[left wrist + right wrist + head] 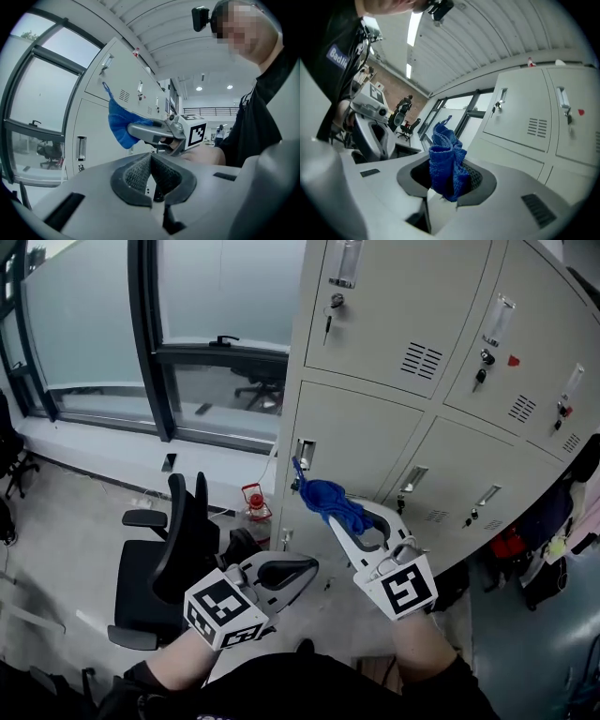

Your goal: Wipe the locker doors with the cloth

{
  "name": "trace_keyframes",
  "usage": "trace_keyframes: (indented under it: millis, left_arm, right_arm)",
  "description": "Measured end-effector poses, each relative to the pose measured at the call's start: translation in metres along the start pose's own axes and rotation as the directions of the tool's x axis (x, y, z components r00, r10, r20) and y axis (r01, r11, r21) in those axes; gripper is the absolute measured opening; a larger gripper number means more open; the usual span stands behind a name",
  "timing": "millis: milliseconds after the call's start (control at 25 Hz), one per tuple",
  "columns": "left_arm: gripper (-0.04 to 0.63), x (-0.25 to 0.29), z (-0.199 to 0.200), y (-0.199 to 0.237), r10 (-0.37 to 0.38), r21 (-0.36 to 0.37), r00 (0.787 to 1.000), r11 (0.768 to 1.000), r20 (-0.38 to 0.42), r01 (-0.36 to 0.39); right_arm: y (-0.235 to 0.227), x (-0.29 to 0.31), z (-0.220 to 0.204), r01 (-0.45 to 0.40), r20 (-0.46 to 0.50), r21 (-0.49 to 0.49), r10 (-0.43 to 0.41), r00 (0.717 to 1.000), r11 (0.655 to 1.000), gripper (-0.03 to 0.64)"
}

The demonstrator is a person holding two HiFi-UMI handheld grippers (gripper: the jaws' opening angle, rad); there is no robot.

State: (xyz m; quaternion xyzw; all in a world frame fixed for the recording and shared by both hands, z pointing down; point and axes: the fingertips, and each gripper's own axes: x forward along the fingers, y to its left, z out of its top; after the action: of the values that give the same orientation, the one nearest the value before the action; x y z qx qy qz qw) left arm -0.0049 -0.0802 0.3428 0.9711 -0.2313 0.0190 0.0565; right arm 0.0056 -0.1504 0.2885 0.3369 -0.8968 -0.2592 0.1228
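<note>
Beige metal lockers fill the upper right of the head view, each door with a handle and a keyed lock. My right gripper is shut on a blue cloth, which it holds close in front of a lower locker door, just right of that door's handle. In the right gripper view the bunched blue cloth sticks up from between the jaws. My left gripper hangs lower and to the left, shut with nothing in it, its pads pressed together.
A black office chair stands on the floor to the left, below a large window. A small red object sits on the floor by the lockers' left corner. Bags lie at the right.
</note>
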Motion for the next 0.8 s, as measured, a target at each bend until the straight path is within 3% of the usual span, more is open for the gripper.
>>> trace_keyframes:
  millis: [240,440,560,800]
  left_arm:
    - [0.008,0.037,0.018,0.026,0.056,0.031,0.998,0.998,-0.012,-0.056]
    - [0.008,0.052,0.02,0.045,0.065,0.05,0.997,0.997,-0.035,-0.063]
    - [0.008,0.049,0.026,0.055,0.041,0.069,0.999,0.997,-0.034,-0.038]
    - [0.008,0.027,0.031,0.074,0.009,0.077,0.999,0.997,-0.041,-0.006]
  right_arm:
    - [-0.063,0.041,-0.004,0.03,-0.018,-0.239,-0.036,0.999,0.971,0.103]
    - [-0.087,0.076,-0.008,0.054,-0.032,-0.408,-0.074,0.997,0.911,0.103]
    - [-0.097,0.093,-0.006,0.089,-0.066,-0.54,-0.148,0.987,0.837,0.103]
    - [-0.107,0.131,0.01,0.143,-0.076,-0.766,-0.309,0.948,0.627,0.101]
